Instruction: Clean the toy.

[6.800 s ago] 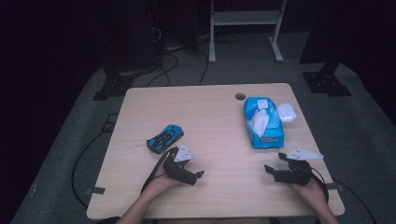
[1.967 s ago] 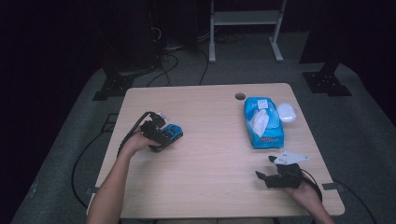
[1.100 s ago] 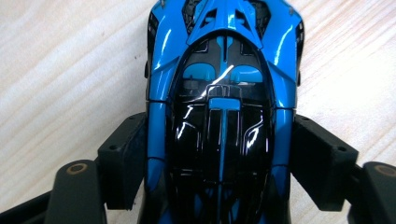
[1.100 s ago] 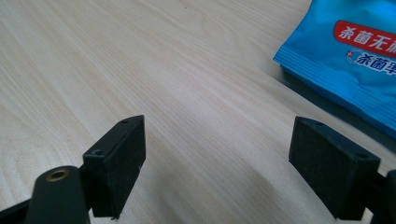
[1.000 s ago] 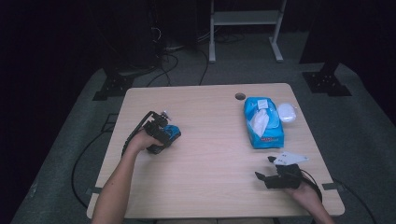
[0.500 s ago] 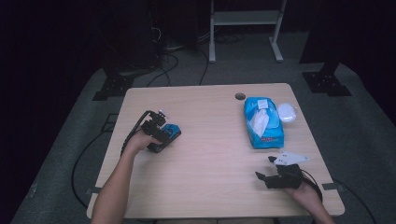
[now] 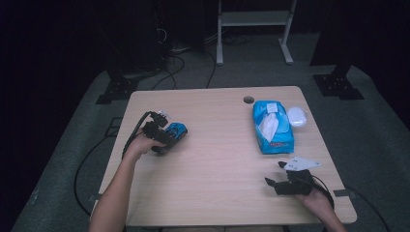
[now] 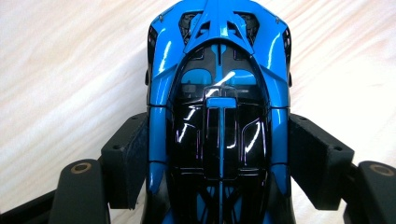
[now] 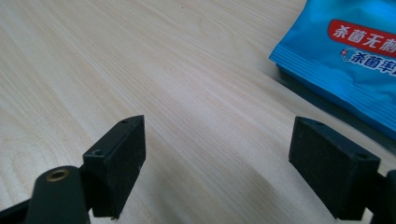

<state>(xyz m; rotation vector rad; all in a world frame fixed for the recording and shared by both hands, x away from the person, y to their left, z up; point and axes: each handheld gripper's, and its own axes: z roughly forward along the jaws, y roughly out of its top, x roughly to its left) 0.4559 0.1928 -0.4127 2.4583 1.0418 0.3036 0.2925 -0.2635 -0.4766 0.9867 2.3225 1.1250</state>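
A: In the high view, where is the toy car (image 7: 175, 134)?

B: On the desk (image 7: 217, 164), over at nine o'clock. The left gripper (image 7: 162, 140) has it, and the person's left hand (image 7: 140, 145) is behind that. The blue wipes pack (image 7: 272, 126) is at about two o'clock, with a small white thing (image 7: 297, 116) just beside it.

A: What could go wrong?

B: I think the car could slip. It is smooth and shiny, and the grip is only on its sides. A quick lift could tip it nose down and drop it.

A: And the right gripper (image 7: 278, 182)?

B: It rests near five o'clock, well apart from the car, so it won't bump it.

A: What about the left gripper view?

B: The two black fingers (image 8: 128, 158) press on both sides of the car (image 8: 219, 116). They have just been closing a bit. They stand about half open, clamped on the car.

A: And the right gripper view?

B: Its fingers (image 9: 119, 158) stand wide apart over bare desk (image 9: 154, 70). They hold nothing. The wipes pack (image 9: 345, 60) is at one o'clock, not touching.
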